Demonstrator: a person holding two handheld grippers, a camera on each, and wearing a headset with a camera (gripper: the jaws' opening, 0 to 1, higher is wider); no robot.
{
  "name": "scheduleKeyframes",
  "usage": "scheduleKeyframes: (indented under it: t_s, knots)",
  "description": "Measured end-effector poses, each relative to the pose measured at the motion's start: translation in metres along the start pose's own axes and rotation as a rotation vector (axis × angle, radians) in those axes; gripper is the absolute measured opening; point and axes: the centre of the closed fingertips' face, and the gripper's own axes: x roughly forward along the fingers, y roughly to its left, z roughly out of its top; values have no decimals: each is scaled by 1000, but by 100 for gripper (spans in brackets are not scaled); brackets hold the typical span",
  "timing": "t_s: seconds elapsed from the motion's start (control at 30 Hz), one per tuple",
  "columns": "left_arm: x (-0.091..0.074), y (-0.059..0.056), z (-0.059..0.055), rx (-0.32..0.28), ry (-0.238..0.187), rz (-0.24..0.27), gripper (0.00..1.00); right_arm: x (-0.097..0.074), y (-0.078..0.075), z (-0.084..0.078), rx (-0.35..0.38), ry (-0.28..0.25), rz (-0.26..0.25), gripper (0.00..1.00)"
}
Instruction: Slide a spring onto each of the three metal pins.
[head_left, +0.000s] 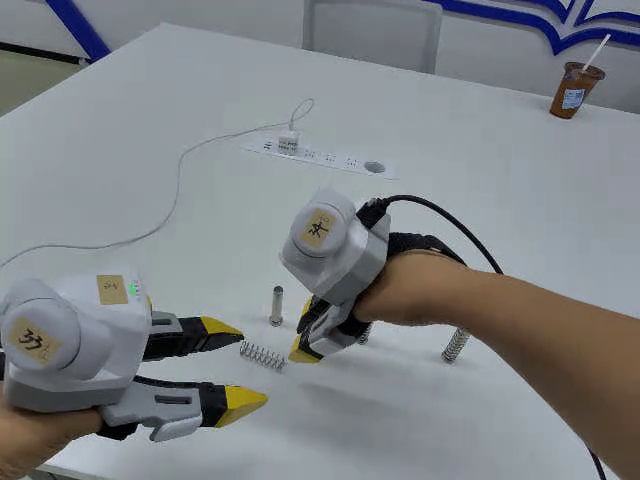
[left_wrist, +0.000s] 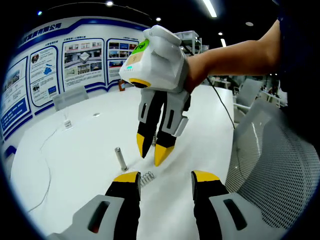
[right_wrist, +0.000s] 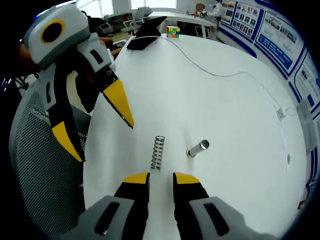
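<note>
Head view: left gripper (head_left: 235, 365) low left, jaws wide, empty; right gripper (head_left: 305, 350) tipped down beside spring (head_left: 262, 353) lying flat, jaws narrow, empty; pin (head_left: 277, 305) upright just behind; second spring (head_left: 456, 344) standing at right.
Left gripper view: spring (left_wrist: 146, 177) between own tips; pin (left_wrist: 120, 158) near.
Right gripper view: spring (right_wrist: 158, 151) just ahead of narrow jaws; pin (right_wrist: 198, 148) beside.

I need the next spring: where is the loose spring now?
In the head view the loose spring lies flat on the table between the left gripper and right gripper, just in front of the bare upright pin.
</note>
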Motion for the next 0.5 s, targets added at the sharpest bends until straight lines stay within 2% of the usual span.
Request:
scheduleKeyframes:
  t_s: [0.27,0.5]
  knots:
    - [-1,0,-3,-4,7,3,42,15,5,7,43,-35,-3,18]
    - [-2,1,-4,-4,10,5,41,25,3,6,79,-37,-21,17]
